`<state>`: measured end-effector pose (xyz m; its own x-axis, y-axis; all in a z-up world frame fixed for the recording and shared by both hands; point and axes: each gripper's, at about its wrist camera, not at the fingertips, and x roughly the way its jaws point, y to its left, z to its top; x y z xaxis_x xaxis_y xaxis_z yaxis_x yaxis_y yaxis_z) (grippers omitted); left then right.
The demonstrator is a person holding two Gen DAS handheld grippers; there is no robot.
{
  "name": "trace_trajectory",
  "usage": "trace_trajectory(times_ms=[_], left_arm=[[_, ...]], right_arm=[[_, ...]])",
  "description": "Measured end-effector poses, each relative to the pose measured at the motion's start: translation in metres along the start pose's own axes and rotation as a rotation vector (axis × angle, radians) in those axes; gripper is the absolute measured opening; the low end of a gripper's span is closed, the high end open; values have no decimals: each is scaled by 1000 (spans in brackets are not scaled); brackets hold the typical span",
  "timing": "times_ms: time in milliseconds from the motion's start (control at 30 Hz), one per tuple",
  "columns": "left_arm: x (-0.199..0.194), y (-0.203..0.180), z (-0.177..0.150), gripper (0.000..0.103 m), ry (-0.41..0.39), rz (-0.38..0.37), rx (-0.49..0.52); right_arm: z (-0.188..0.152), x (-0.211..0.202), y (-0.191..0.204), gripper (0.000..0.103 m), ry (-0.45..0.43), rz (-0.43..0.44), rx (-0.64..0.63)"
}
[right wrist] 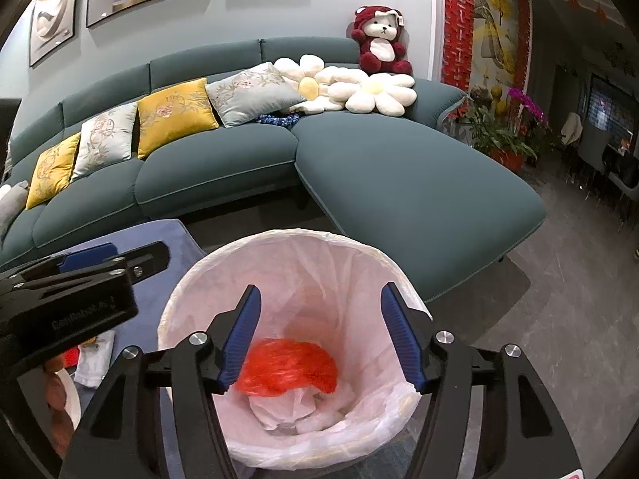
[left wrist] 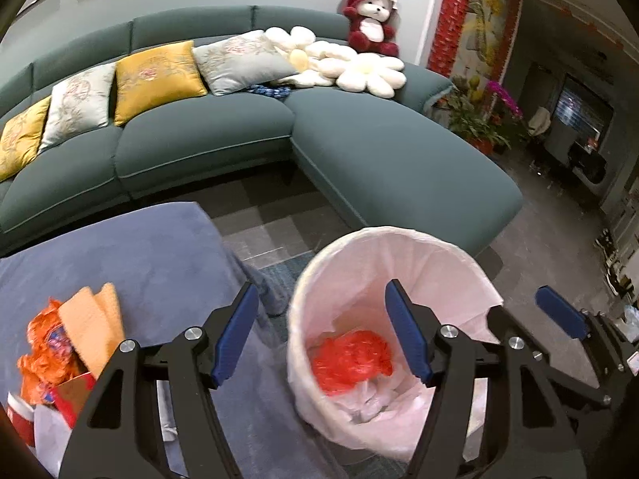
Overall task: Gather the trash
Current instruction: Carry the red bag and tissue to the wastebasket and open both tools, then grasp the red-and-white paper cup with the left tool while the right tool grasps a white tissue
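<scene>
Red plastic bag [right wrist: 287, 367] inside white-lined bin [right wrist: 191, 303].
Left claw [left wrist: 323, 335] and right claw [right wrist: 321, 339] above the bin, both spread, empty; table [left wrist: 159, 259] beside it.

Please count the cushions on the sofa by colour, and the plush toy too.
Yellow cushions: 2
Pale grey-blue cushions: 2
White flower cushions: 2
Red and white plush toy: 1
Total: 7

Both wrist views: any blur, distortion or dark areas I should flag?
Left wrist view: strong fisheye bending of the sofa, black corners, slight motion smear on the bin rim and the orange wrappers; the room at right is dim. Right wrist view: same bending, sharper; red bag crisp, left gripper body soft.
</scene>
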<state>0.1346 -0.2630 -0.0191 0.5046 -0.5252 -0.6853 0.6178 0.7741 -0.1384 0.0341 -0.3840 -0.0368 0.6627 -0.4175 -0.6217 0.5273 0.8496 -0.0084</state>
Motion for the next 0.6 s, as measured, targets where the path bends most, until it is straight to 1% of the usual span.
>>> trace_trajectory(times_ms=[200, 500, 600], left_arm=[[-13, 17, -10, 63, -2, 46, 10], [-45, 49, -33, 63, -14, 121, -10], [-59, 65, -43, 69, -15, 155, -27]], right_arm=[[-1, -3, 4, 61, 3, 7, 0], [-13, -25, 46, 61, 9, 54, -50], [-18, -36, 67, 62, 10, 84, -66]])
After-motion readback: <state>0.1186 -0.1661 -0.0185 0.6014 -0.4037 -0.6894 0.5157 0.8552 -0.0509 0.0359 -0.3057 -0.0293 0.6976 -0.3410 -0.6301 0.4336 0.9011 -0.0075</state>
